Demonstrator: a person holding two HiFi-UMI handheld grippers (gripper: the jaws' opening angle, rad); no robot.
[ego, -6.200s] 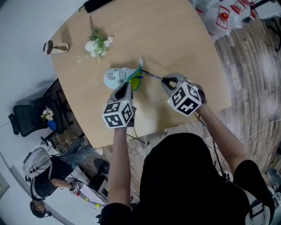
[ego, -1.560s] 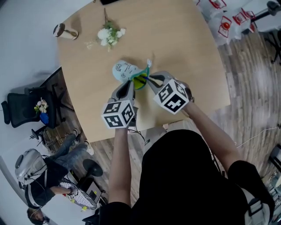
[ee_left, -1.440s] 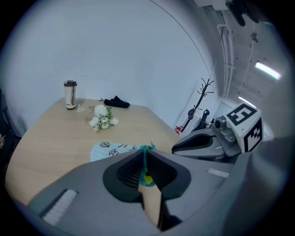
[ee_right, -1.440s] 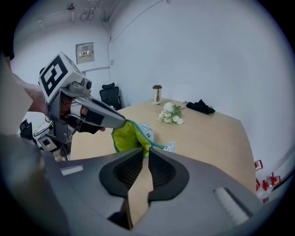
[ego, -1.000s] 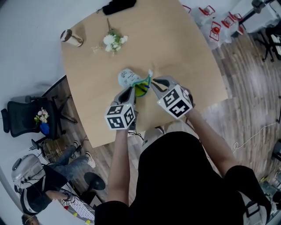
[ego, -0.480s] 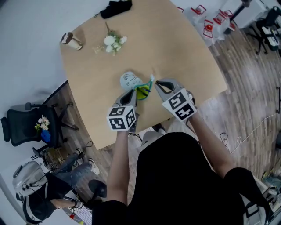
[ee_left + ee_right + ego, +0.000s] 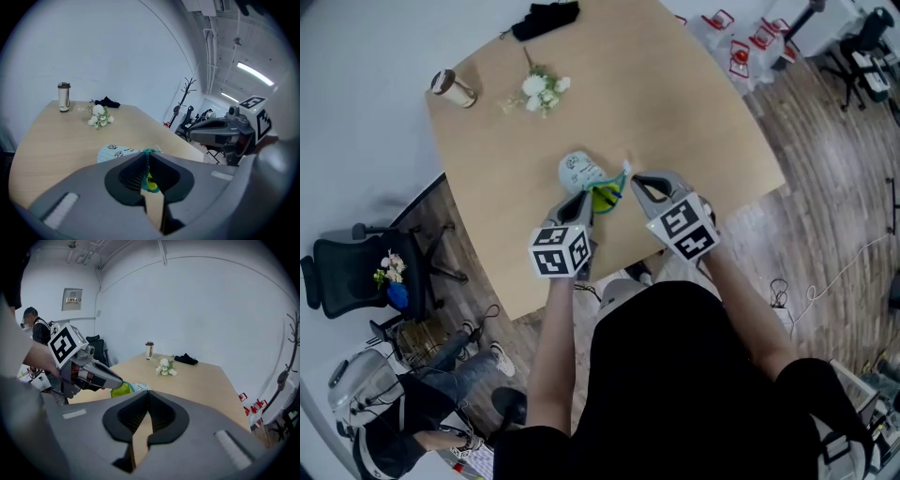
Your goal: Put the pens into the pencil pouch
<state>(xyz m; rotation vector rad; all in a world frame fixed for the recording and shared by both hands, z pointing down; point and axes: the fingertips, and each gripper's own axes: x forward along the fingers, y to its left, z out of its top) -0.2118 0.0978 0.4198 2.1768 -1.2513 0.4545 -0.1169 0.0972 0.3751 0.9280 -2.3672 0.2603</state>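
Two closed jaw pairs; one sure hold.
My left gripper [image 7: 146, 157] pinches the teal rim [image 7: 616, 184] of the pale-blue fabric pencil pouch [image 7: 578, 172] on the wooden table [image 7: 675, 103]; my right gripper [image 7: 147, 394] has just been closing, jaws together on nothing I see; pulling now could drag the pouch.

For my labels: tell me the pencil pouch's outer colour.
The pencil pouch is pale blue with dark print; best in left gripper view.
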